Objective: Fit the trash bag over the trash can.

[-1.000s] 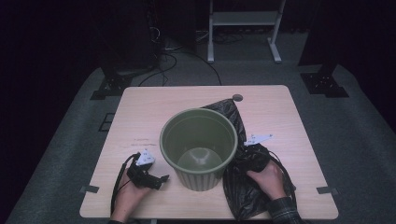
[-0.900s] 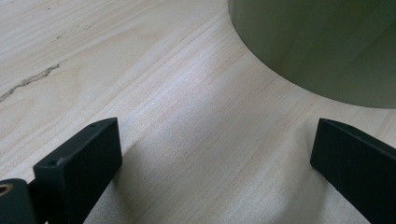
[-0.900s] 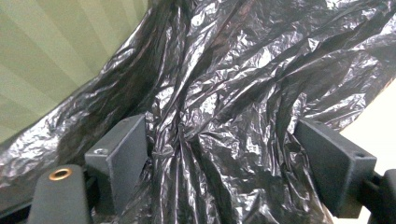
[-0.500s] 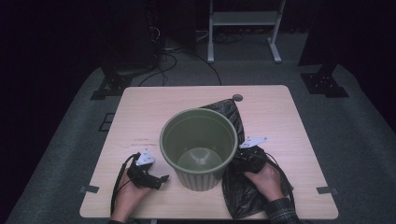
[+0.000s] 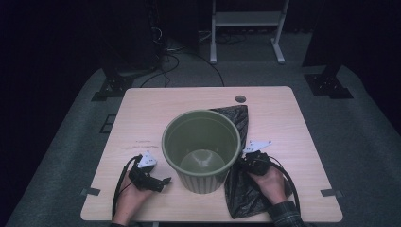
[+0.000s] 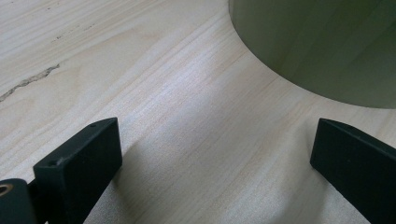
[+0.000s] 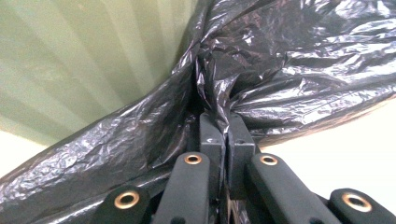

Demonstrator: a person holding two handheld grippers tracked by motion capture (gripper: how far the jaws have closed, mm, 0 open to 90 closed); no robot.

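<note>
Wooden worktop [image 5: 283,109] carries a green ribbed bin [image 5: 201,149], upright, between the two tongs. Black bin bag [image 5: 243,189] lies flat under and beside the bin, on the right tongs' side. Right tongs [image 5: 247,161] have just closed, jaws pressed together, pinching a fold of the bag right beside the bin wall. Left tongs [image 5: 163,181] spread wide, nothing between them, near the bin base.

The bin [image 5: 201,150] is olive green with faint upright ribs. The bag [image 5: 242,191] is glossy black and crinkled. The bench [image 5: 156,106] is pale wood with fine grain. Both grippers' jaws are matt black.
</note>
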